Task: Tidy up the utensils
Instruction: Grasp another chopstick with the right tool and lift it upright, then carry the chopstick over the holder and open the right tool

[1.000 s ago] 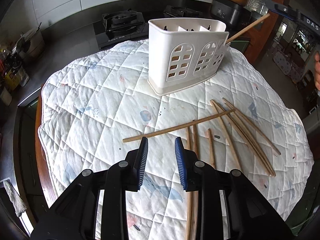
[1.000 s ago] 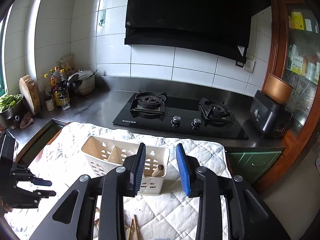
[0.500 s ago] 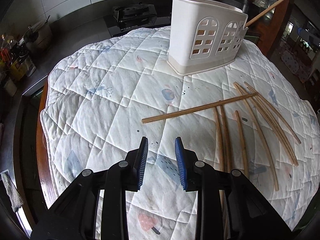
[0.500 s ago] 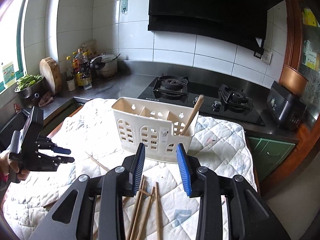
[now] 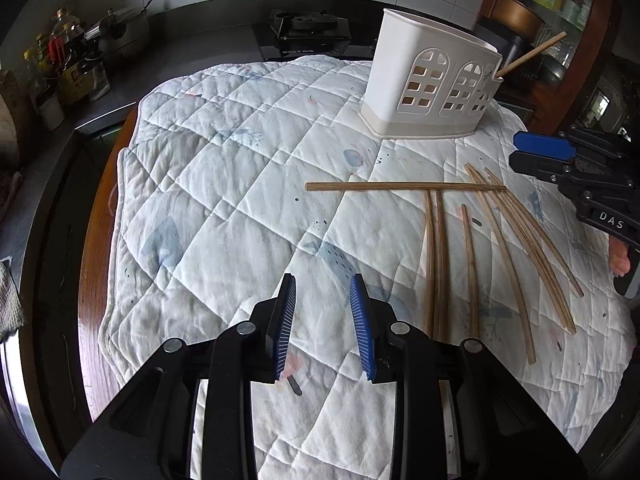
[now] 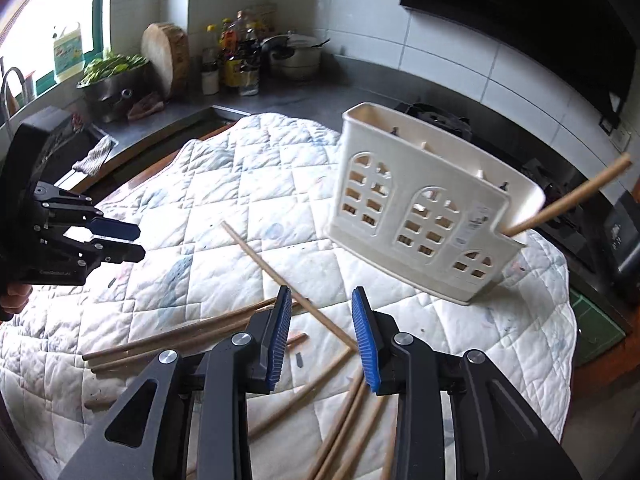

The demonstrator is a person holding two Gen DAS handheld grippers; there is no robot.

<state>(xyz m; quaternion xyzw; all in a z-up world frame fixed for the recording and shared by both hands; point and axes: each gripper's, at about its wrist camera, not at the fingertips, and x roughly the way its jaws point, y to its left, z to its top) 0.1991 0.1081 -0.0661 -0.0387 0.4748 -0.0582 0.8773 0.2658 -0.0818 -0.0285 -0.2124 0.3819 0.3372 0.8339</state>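
Observation:
A white utensil holder (image 5: 430, 92) stands at the far side of the quilted mat (image 5: 224, 184) with one chopstick (image 5: 532, 54) leaning out of its right end; it also shows in the right wrist view (image 6: 416, 216). Several wooden chopsticks (image 5: 472, 248) lie loose on the mat in front of it, one (image 5: 404, 187) lying crosswise. My left gripper (image 5: 322, 312) is open and empty above the mat, left of the chopsticks. My right gripper (image 6: 320, 320) is open and empty, low over the loose chopsticks (image 6: 288, 280); it shows at the right edge of the left wrist view (image 5: 540, 156).
A steel counter (image 6: 240, 100) with bottles (image 6: 236, 60), a pot, a chopping block and a bowl of greens runs behind the mat. A gas hob (image 5: 308, 28) sits behind the holder. The wooden table edge (image 5: 100, 240) shows at the left.
My right gripper has dropped from above the holder down to the loose chopsticks. My left gripper has drawn back and leftward from the holder. Both stayed open.

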